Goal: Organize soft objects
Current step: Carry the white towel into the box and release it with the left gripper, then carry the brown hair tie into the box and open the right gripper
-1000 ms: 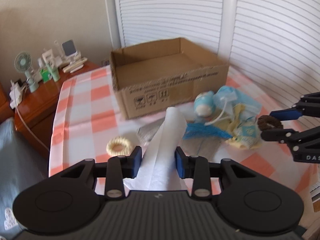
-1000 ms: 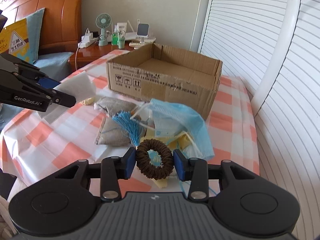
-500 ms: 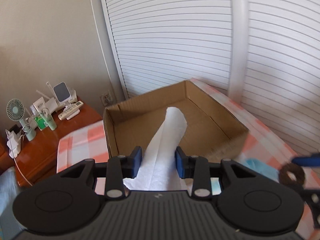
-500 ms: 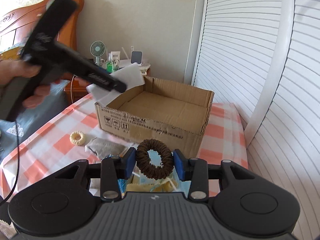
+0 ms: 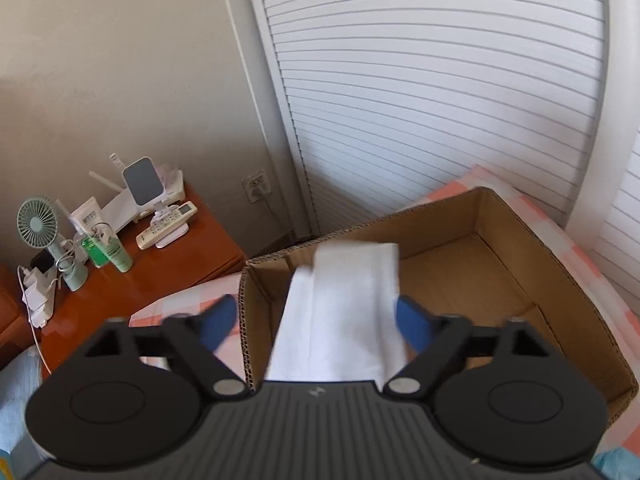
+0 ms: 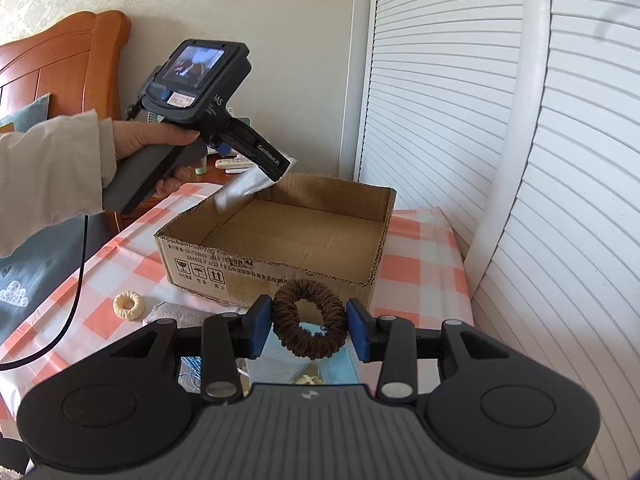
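White tissue (image 5: 340, 312) over open cardboard box (image 5: 520, 280), brown scrunchie (image 6: 309, 323) held upright

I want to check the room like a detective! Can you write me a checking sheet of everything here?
Surface: table with checked cloth, partly covered.
Job's things: open cardboard box; white cloth over the box's near corner; brown hair tie; cream hair tie; grey pouch; blue face mask.
Clutter: fan, tubes, remote on the side cabinet.
Tongs: left tongs opening, pads clear of the white cloth; right tongs shut on the brown hair tie.
Cables: black cable hanging from the left handle.
Surroundings: slatted doors, headboard, wall socket.
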